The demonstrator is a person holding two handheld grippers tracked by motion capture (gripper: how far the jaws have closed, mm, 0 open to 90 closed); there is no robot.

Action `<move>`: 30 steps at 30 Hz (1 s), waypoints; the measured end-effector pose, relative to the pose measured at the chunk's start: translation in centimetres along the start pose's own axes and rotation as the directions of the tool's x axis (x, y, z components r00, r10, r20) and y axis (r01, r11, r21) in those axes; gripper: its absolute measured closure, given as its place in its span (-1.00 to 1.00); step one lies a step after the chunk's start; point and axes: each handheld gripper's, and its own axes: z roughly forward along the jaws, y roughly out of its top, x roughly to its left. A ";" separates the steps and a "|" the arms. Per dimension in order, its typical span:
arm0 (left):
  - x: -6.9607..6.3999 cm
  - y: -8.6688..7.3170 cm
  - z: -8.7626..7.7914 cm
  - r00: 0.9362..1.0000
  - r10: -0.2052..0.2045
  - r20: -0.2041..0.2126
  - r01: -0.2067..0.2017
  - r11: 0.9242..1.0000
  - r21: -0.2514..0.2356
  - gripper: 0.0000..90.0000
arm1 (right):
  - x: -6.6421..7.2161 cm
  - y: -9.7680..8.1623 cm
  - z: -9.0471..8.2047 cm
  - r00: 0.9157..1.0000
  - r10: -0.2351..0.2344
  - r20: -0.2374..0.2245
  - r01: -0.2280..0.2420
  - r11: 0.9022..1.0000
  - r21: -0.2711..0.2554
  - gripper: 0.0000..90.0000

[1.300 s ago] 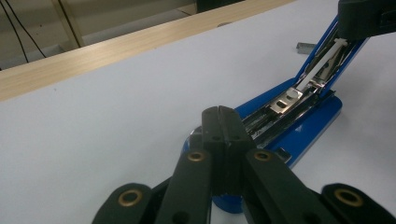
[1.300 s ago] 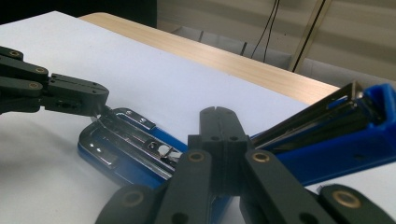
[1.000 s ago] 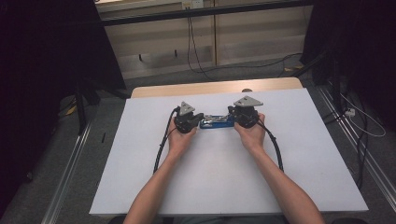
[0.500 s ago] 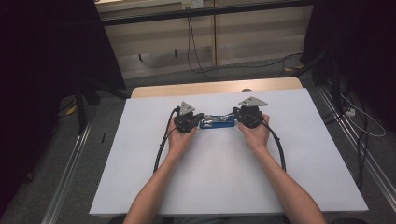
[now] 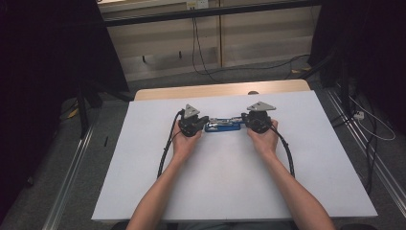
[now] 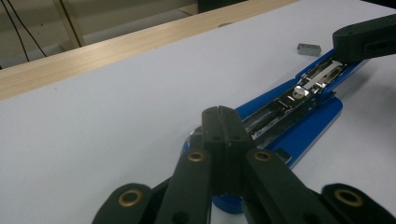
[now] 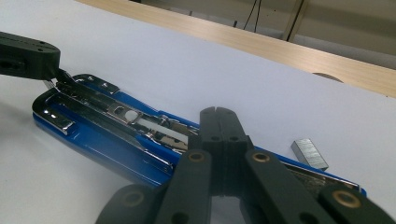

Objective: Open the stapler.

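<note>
Both grippers — left gripper (image 5: 203, 120) and right gripper (image 5: 243, 120) — have jaws pressed fully together, gripping nothing, tips resting at opposite ends of the opened blue stapler (image 5: 223, 125).

White table (image 5: 143, 182), blue stapler (image 5: 222, 126), staple strip (image 7: 309, 153)

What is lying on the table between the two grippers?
In the high view, a blue stapler lies between the left gripper and the right gripper, opened flat, its metal staple channel facing up.
</note>
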 end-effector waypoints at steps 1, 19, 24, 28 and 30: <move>0.0 0.0 0.0 1.000 0.000 0.000 0.000 1.000 0.001 1.00 | 0.0 0.0 0.0 1.000 0.000 -0.001 0.000 1.000 0.001 1.00; -0.1 0.4 -0.2 1.000 -0.006 0.000 0.006 1.000 -0.013 1.00 | -0.8 0.0 0.0 0.999 0.026 -0.042 -0.026 1.000 0.005 1.00; -0.2 0.5 -0.2 1.000 -0.010 0.002 0.010 1.000 -0.019 1.00 | -1.1 0.2 -0.2 0.999 0.029 -0.037 -0.029 1.000 0.000 1.00; -0.3 0.5 -0.2 1.000 0.005 -0.004 -0.005 1.000 -0.019 1.00 | -1.5 0.4 -0.4 0.998 0.026 -0.049 -0.026 1.000 0.002 0.95; -0.4 0.6 -0.2 1.000 0.008 -0.007 -0.008 1.000 -0.021 1.00 | -1.6 0.5 -0.4 0.998 0.020 -0.060 -0.019 1.000 0.009 0.92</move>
